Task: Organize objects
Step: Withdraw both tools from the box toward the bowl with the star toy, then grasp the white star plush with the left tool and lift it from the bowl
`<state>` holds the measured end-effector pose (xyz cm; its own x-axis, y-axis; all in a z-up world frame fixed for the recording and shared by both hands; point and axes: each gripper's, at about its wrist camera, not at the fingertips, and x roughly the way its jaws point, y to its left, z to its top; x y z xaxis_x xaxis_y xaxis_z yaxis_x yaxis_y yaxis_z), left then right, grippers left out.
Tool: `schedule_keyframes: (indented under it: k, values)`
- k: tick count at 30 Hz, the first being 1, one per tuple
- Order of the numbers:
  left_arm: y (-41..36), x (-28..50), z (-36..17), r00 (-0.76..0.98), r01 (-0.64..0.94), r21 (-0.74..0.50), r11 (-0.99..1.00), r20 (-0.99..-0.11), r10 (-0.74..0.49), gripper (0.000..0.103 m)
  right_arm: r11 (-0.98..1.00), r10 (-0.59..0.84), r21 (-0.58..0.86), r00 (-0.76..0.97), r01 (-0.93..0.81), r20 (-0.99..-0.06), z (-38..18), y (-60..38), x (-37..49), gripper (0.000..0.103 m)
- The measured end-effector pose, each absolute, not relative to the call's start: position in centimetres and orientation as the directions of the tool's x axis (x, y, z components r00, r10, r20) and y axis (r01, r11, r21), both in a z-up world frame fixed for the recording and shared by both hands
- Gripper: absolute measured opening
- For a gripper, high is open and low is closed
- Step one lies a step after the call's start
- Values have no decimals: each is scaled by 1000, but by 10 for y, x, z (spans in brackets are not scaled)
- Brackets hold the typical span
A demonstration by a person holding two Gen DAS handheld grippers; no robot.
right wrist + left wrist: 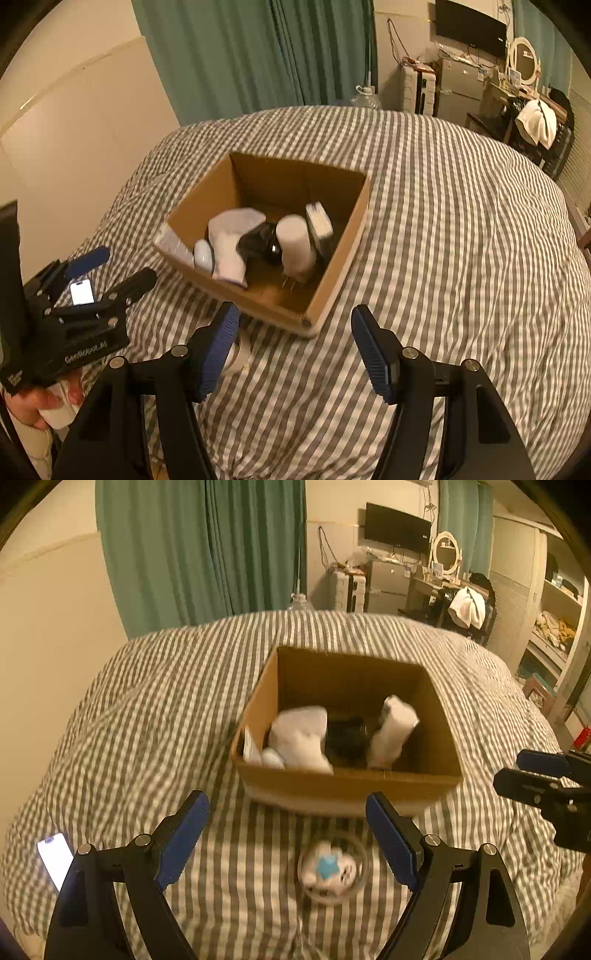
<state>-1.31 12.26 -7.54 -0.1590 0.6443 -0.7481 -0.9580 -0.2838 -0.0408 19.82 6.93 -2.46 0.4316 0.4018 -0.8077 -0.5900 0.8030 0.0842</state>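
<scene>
An open cardboard box [258, 698] [354, 229] sits on the striped bed. Inside lie a white folded item [301, 734] [231, 236], a black object [345, 738] [258, 240], a white cylinder [393, 731] [295, 243] and a small pale egg-shaped thing [203, 255]. A small white toy with a blue star in a clear ring [330, 867] lies on the bed before the box, between my left fingers. My left gripper [288, 842] [110, 267] is open and empty above it. My right gripper [295, 350] [524, 771] is open and empty near the box's front corner.
A lit phone [55, 856] [82, 291] lies on the bed at the left. The grey-striped duvet [166, 701] [461, 258] covers the bed. Green curtains, a desk, a monitor and shelves stand beyond the bed's far edge.
</scene>
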Motion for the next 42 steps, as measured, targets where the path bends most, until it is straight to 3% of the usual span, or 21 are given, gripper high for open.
schedule_keyframes:
  k: [13, 26, 32, 42]
  values:
    - [67, -31, -130, -192, -928, -38, -369, -803, 564, 89, 809, 343, 48, 404, -586, -848, -73, 109, 150, 64]
    - [67, -64, -187, -194, -910, -36, -414, -844, 500, 89, 752, 299, 17, 319, -658, -899, -144, 178, 153, 63]
    - [68, -71, -204, -183, -909, -36, -415, -860, 476, 89, 715, 266, -4, 276, -699, -924, -174, 209, 159, 51]
    - [69, -77, -218, -175, -907, -32, -420, -877, 447, 89, 724, 267, 47, 216, -688, -939, -203, 216, 181, 60]
